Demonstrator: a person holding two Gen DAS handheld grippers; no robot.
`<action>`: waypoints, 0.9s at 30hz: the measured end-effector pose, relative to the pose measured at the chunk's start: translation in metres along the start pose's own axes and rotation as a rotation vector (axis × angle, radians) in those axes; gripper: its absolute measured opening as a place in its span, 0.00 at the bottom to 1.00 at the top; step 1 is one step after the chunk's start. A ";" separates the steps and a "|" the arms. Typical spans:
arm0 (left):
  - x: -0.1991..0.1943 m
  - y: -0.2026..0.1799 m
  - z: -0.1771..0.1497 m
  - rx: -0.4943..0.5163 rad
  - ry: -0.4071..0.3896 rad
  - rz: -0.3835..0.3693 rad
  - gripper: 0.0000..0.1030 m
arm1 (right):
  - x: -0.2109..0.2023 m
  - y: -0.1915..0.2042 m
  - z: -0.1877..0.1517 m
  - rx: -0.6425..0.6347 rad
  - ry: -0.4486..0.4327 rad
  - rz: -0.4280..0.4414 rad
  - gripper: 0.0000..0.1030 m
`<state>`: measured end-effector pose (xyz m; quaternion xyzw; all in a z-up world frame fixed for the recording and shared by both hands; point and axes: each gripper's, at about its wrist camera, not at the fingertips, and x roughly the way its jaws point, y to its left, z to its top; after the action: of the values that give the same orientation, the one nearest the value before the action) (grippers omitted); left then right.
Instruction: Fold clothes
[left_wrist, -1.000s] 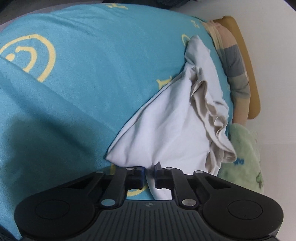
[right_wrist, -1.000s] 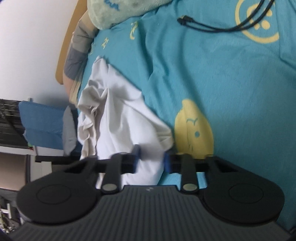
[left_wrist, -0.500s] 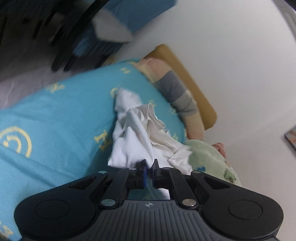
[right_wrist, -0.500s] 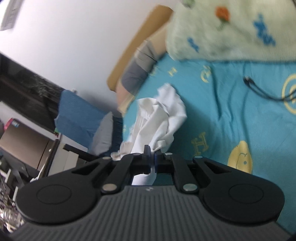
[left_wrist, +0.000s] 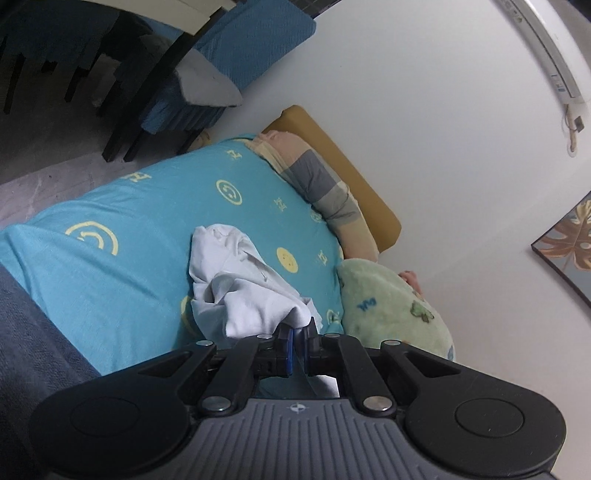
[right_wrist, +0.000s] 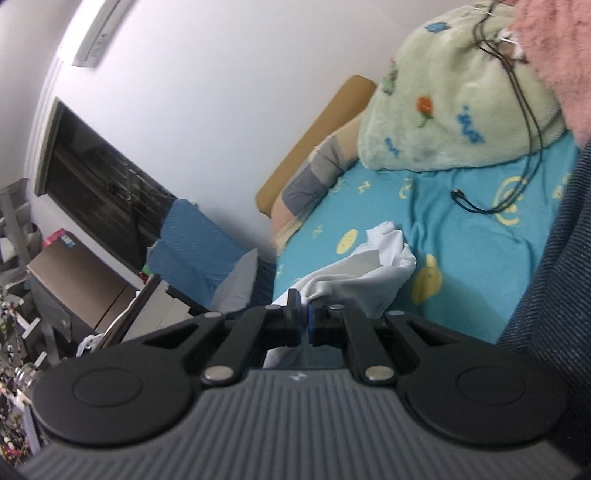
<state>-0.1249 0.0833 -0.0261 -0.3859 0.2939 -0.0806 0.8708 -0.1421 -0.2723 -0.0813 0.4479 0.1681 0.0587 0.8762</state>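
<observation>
A crumpled white garment (left_wrist: 240, 280) hangs bunched above a bed with a turquoise sheet (left_wrist: 110, 280) printed with yellow smileys. My left gripper (left_wrist: 297, 338) is shut on one edge of the garment, lifted off the bed. In the right wrist view the same white garment (right_wrist: 369, 273) trails from my right gripper (right_wrist: 304, 319), which is shut on another edge. The far end of the cloth still rests on the sheet.
A green plush pillow (left_wrist: 391, 310) and a striped pillow (left_wrist: 325, 188) lie at the headboard (left_wrist: 354, 173). A black cable (right_wrist: 480, 206) lies on the sheet (right_wrist: 461, 258). A blue-covered chair (left_wrist: 207, 74) stands beside the bed. A dark blue blanket (right_wrist: 554, 277) lies at the right.
Both grippers closed on the garment's edges and rose well above the bed, pulling the cloth up with them. The views tilted from the sheet to the room.
</observation>
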 end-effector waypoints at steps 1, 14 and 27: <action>0.005 -0.006 0.006 0.009 0.004 0.005 0.05 | 0.005 0.002 0.005 0.014 -0.007 -0.003 0.07; 0.178 -0.054 0.098 0.159 0.042 0.153 0.06 | 0.197 0.027 0.095 -0.074 0.067 -0.157 0.07; 0.258 0.006 0.089 0.264 0.089 0.170 0.11 | 0.285 -0.027 0.077 -0.183 0.218 -0.183 0.10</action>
<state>0.1355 0.0489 -0.0991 -0.2379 0.3505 -0.0614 0.9038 0.1503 -0.2752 -0.1297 0.3401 0.2962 0.0421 0.8915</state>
